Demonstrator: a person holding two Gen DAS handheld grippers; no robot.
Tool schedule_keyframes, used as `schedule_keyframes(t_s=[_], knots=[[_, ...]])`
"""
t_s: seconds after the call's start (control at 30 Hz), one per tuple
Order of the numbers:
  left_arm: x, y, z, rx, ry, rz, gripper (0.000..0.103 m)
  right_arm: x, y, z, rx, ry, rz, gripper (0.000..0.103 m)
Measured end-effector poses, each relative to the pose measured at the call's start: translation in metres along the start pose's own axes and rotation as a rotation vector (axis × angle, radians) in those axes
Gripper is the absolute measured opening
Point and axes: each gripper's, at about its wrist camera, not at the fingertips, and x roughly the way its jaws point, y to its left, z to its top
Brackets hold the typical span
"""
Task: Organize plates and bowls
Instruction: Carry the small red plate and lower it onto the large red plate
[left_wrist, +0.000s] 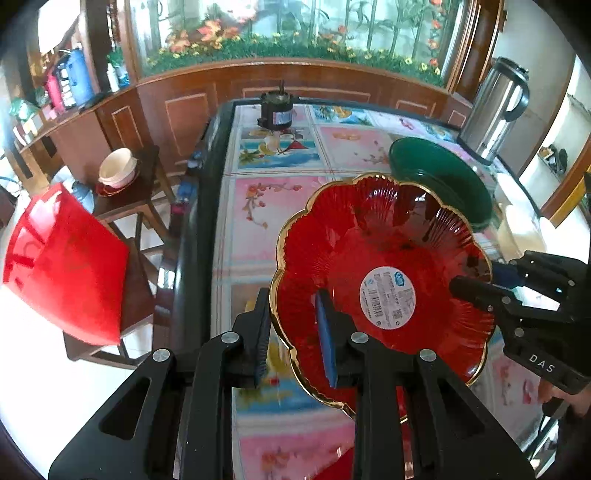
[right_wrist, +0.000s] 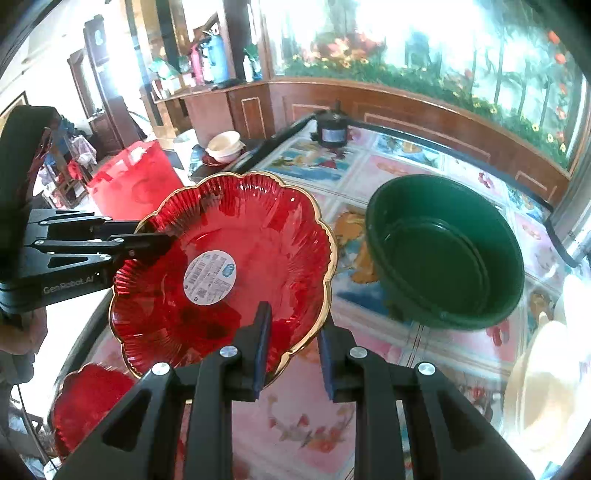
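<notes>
A red glass plate (left_wrist: 384, 236) with a scalloped gold rim and a white sticker hangs tilted above the patterned table. My left gripper (left_wrist: 295, 332) is shut on its left rim, and my right gripper (left_wrist: 476, 284) pinches the opposite rim. In the right wrist view the same plate (right_wrist: 221, 221) sits between my right gripper (right_wrist: 293, 350), clamped on the near rim, and my left gripper (right_wrist: 155, 240) at the far left rim. A dark green bowl (right_wrist: 443, 251) stands on the table just right of the plate. A second red plate (right_wrist: 85, 402) lies lower left.
The table (left_wrist: 266, 221) has a black raised edge. A black motor (left_wrist: 277, 109) and a steel kettle (left_wrist: 495, 107) stand at its far end. Cream dishes (right_wrist: 543, 387) lie at the right. Left of the table are a red bag (left_wrist: 62, 266) and a white bowl (left_wrist: 116, 168) on a stool.
</notes>
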Motion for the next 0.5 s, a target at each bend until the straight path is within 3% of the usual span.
schedule_keyframes(t_s=[0.23,0.5], knots=[[-0.046,-0.012,-0.049,-0.035,-0.040,-0.003,0.023,-0.030,0.020,-0.029,-0.024,-0.014,0.055,0.023],[-0.077,-0.029,-0.109,-0.044,-0.039,-0.029,0.023,-0.051,0.036,-0.068,-0.049,-0.010,0.059,0.024]])
